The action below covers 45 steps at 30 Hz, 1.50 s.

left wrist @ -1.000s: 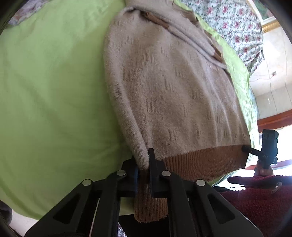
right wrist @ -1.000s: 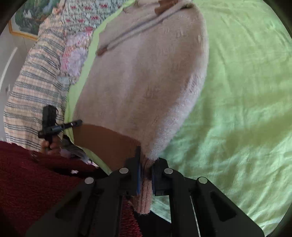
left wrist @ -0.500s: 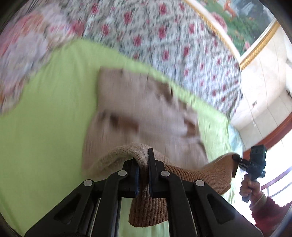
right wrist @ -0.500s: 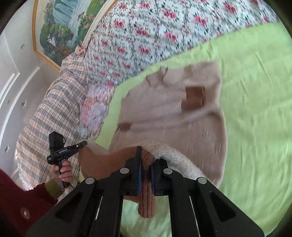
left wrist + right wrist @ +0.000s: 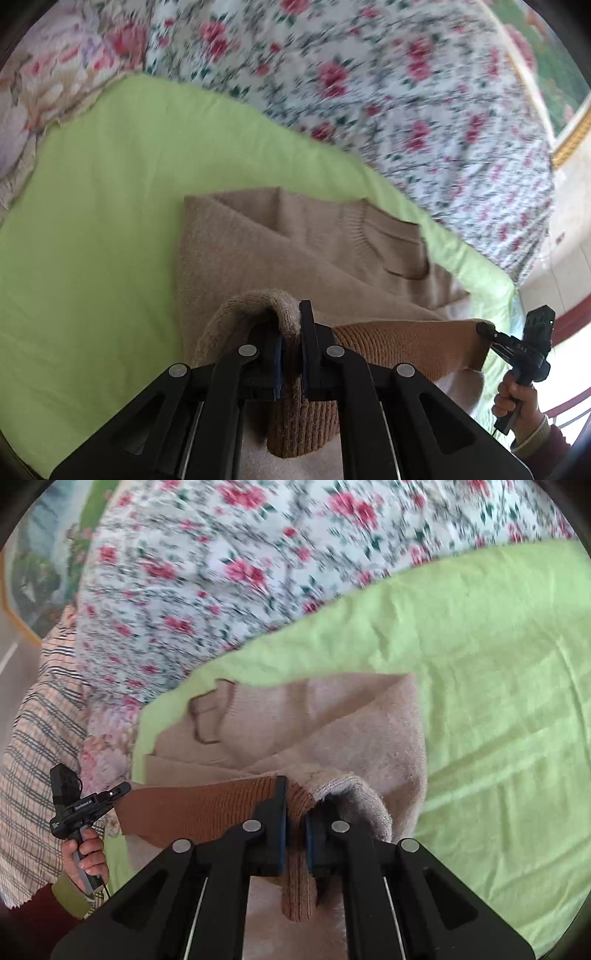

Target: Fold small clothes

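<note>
My left gripper (image 5: 291, 354) is pinching one corner of the sweater (image 5: 295, 254) at its brown ribbed hem (image 5: 402, 347), the knit bunched between my pads and a tongue of rib hanging below them. My right gripper (image 5: 295, 834) clamps the opposite corner of that hem the same way, its jaws just beginning to ease apart with the cloth between them and, as far as I can see, gripped. The hem stretches between my two pairs of fingers, raised above the rest of the sweater, which lies ahead of my fingertips on the green sheet (image 5: 92, 221), its neckline (image 5: 391, 247) farthest from me, near the flowered quilt (image 5: 369, 74). I judge this knit light, soft and floppy: it sags and drapes, will not hold a shape, and stretches if pulled hard. Fuzzy wool should not slip easily. The ribbed corners look the best hold, being thicker and firmer. The only writing I see is small white print on the gripper body opposite in each view; in the right view it seems to read GenRobot.AI, though too small to be sure.
</note>
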Tool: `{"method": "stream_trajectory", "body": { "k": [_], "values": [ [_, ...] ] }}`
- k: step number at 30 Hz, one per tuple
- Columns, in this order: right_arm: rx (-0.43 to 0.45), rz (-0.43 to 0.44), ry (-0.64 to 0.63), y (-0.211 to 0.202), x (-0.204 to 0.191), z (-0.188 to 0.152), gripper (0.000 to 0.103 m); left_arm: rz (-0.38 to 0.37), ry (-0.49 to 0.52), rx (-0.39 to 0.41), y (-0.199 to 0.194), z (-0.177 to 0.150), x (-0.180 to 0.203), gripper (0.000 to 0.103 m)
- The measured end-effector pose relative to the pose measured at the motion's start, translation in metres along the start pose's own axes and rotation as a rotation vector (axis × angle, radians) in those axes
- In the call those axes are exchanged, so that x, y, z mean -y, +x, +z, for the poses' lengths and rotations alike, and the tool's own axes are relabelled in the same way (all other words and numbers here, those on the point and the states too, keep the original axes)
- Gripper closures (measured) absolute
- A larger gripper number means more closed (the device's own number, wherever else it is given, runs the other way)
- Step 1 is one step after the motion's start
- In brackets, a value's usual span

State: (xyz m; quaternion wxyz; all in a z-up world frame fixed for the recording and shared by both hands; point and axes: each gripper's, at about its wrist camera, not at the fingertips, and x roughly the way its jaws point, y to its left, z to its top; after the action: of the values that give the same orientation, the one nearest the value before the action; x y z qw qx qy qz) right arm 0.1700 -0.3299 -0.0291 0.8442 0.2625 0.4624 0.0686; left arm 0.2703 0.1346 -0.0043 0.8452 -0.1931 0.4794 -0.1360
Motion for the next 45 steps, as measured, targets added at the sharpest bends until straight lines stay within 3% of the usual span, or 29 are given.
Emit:
{"method": "stream_trajectory", "body": {
  "k": [3, 7, 9, 11, 14, 16, 18, 22, 24, 26, 27, 29, 32, 39, 45],
  "values": [
    [-0.018, -0.040, 0.025, -0.003, 0.006, -0.003, 0.089, 0.019, -0.010, -0.039, 0.005, -0.007, -0.006, 0.091],
    [0.103, -0.075, -0.041, -0.053, -0.010, -0.024, 0.076, -0.003, 0.053, -0.037, -0.026, -0.042, 0.005, 0.078],
    [0.113, -0.016, -0.123, -0.064, -0.032, -0.048, 0.076, -0.030, 0.101, -0.074, -0.035, -0.073, 0.017, 0.075],
    [-0.027, 0.033, -0.254, -0.042, -0.053, -0.083, 0.076, -0.045, 0.144, -0.139, -0.027, -0.097, 0.030, 0.075],
    [-0.226, -0.046, -0.474, 0.013, -0.078, -0.121, 0.076, 0.011, 0.228, -0.229, 0.007, -0.117, 0.047, 0.076],
    [-0.263, -0.072, -0.500, 0.036, -0.083, -0.120, 0.077, 0.046, 0.247, -0.253, 0.028, -0.108, 0.053, 0.078],
    [-0.224, -0.093, -0.479, 0.044, -0.076, -0.092, 0.079, 0.045, 0.257, -0.235, 0.037, -0.083, 0.058, 0.078],
    [-0.031, -0.240, -0.350, 0.033, -0.049, 0.004, 0.076, 0.118, 0.256, -0.125, 0.036, -0.018, 0.057, 0.078],
    [0.050, -0.229, -0.220, 0.017, -0.033, 0.038, 0.076, 0.167, 0.185, -0.054, 0.029, 0.018, 0.043, 0.075],
    [0.073, -0.237, -0.185, 0.007, -0.030, 0.046, 0.076, 0.170, 0.113, -0.002, 0.019, 0.039, 0.028, 0.072],
    [0.075, -0.236, -0.190, 0.003, -0.031, 0.044, 0.076, 0.182, 0.081, 0.022, 0.013, 0.046, 0.023, 0.065],
    [0.059, -0.217, -0.206, -0.002, -0.034, 0.034, 0.076, 0.184, 0.035, 0.056, 0.000, 0.045, 0.012, 0.059],
    [0.020, -0.187, -0.223, -0.004, -0.043, 0.012, 0.076, 0.178, 0.007, 0.041, -0.009, 0.022, 0.004, 0.059],
    [-0.082, -0.084, -0.245, -0.008, -0.068, -0.056, 0.075, 0.162, -0.079, -0.015, -0.041, -0.071, -0.008, 0.059],
    [-0.141, -0.032, -0.239, -0.017, -0.088, -0.089, 0.063, 0.123, -0.152, -0.039, -0.071, -0.141, -0.002, 0.052]
  ]
}}
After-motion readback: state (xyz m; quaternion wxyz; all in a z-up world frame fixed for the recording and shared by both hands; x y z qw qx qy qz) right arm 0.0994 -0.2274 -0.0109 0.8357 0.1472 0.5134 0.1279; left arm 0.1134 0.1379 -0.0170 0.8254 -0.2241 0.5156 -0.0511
